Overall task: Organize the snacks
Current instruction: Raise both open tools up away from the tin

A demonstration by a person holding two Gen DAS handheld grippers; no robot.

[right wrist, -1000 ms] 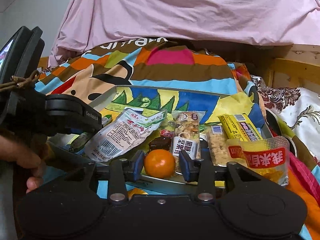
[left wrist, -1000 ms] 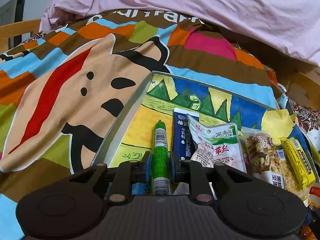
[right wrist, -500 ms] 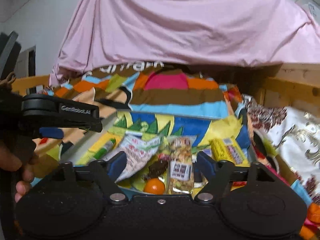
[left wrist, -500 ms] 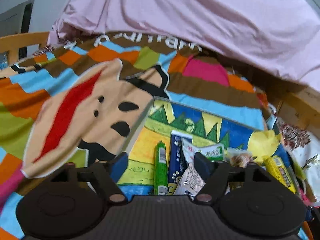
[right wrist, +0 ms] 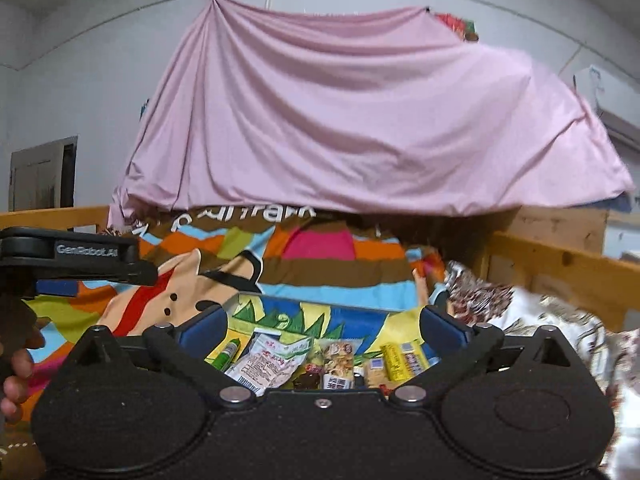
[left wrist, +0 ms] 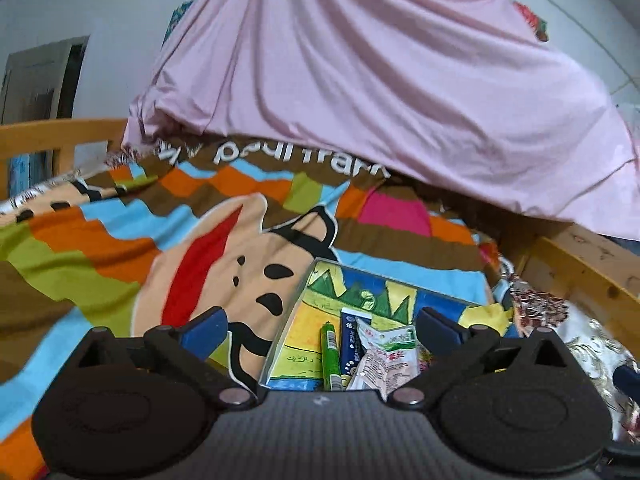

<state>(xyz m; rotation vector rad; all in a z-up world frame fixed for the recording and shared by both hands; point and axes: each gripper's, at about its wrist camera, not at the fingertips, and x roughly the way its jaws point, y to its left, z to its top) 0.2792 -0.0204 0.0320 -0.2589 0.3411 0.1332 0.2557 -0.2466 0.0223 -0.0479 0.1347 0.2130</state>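
A shallow tray (left wrist: 289, 322) with a colourful drawing on its floor lies on the bed. In it lie a green stick pack (left wrist: 330, 354), a dark blue sachet (left wrist: 350, 342) and a white-and-green packet (left wrist: 387, 356). My left gripper (left wrist: 322, 326) hangs above and behind the tray, its jaws opening wide with nothing between them. The right wrist view shows the tray (right wrist: 362, 320), the green stick pack (right wrist: 228, 353), the white packet (right wrist: 267, 365), a nut bar (right wrist: 339, 360) and a yellow bar (right wrist: 394, 360). My right gripper (right wrist: 322, 328) is also opening, with nothing held.
A striped cartoon blanket (left wrist: 168, 256) covers the bed. A pink sheet (right wrist: 352, 120) hangs behind it. Wooden bed rails (right wrist: 560, 268) run along the right and the far left. A floral cloth (right wrist: 520, 312) lies to the right. A hand (right wrist: 16, 368) holds the left gripper's body (right wrist: 80, 256).
The left gripper let go of the green stick pack and the right let go of an orange. Both jaws spread wide, and both grippers rose and drew back from the tray.
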